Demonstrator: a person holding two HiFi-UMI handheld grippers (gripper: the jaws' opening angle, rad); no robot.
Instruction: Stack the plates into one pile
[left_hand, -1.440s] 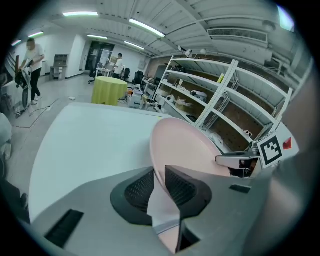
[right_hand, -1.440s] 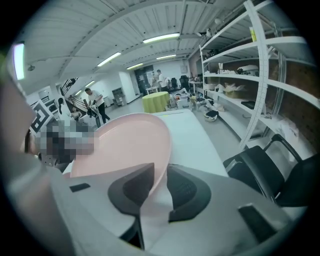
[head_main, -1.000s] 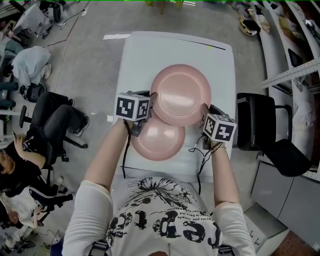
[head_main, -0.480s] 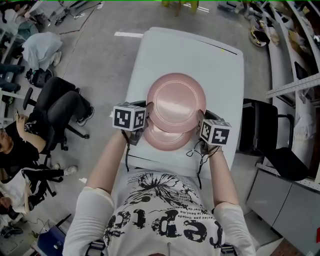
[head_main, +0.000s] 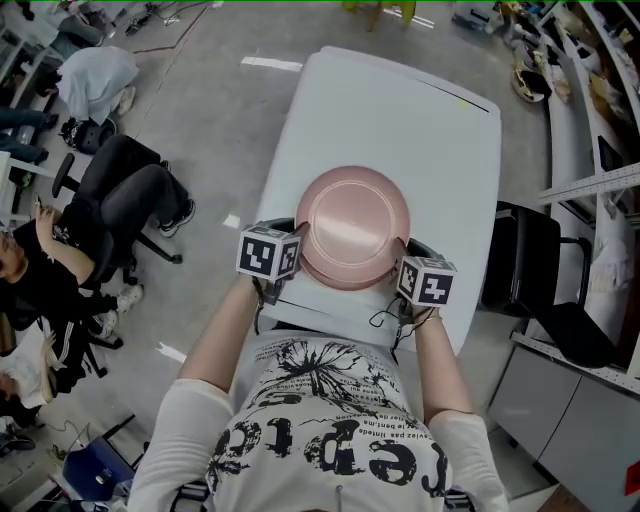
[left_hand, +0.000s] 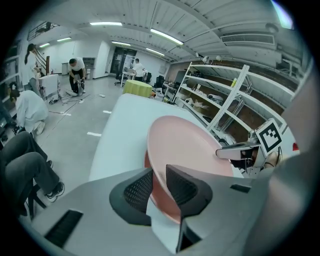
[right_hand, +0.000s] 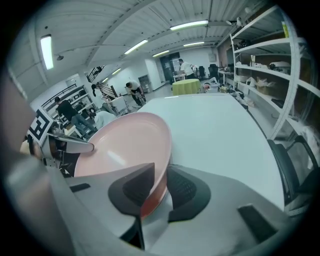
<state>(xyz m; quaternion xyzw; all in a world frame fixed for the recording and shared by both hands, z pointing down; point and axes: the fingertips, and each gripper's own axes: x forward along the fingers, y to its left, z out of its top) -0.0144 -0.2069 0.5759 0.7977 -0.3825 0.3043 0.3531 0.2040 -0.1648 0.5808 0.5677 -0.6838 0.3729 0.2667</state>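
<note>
The only writing you can see is on your T-shirt (head_main: 330, 440): large black letters across the chest, upside down in the head view. They seem to begin "rept", though distortion leaves that unsure. The smaller line above them is too fine to read.

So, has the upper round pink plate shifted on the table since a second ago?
Yes. The upper pink plate has moved toward the person, closer to the white table's near edge.
</note>
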